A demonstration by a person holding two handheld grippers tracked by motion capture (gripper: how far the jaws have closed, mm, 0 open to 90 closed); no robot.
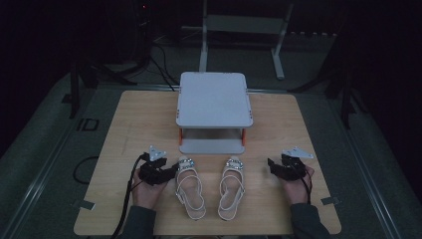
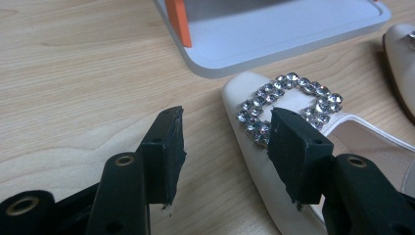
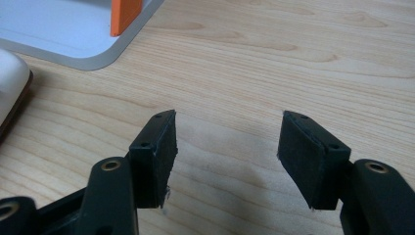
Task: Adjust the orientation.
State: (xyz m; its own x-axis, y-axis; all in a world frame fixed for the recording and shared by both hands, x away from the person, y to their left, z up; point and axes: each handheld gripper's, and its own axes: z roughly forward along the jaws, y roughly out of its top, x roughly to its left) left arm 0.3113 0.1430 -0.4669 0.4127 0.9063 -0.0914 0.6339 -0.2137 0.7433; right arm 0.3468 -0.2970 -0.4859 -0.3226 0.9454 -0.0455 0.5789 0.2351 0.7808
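A white two-tier rack [image 1: 214, 99] with orange posts stands at the middle of the wooden tabletop [image 1: 129, 124]; its top shelf is bare, and what shows of the lower shelf holds nothing. In front of it two white slingback sandals lie side by side, toes toward the rack, each with a rhinestone buckle: the left sandal [image 1: 189, 186] and the right sandal [image 1: 233, 186], a little apart from each other. The left claw [image 1: 171, 171] rests low just beside the left sandal's toe, held in a hand that comes in from the bottom edge, its jaws pointing toward the shoe. In the left gripper view its jaws stand wide apart with bare wood between them, and one pad overlaps the buckle [image 2: 288, 105] without pressing on it. The right claw [image 1: 272, 165] sits near the right sandal's outer side, well clear of it, jaws spread wide over bare wood and gripping nothing.
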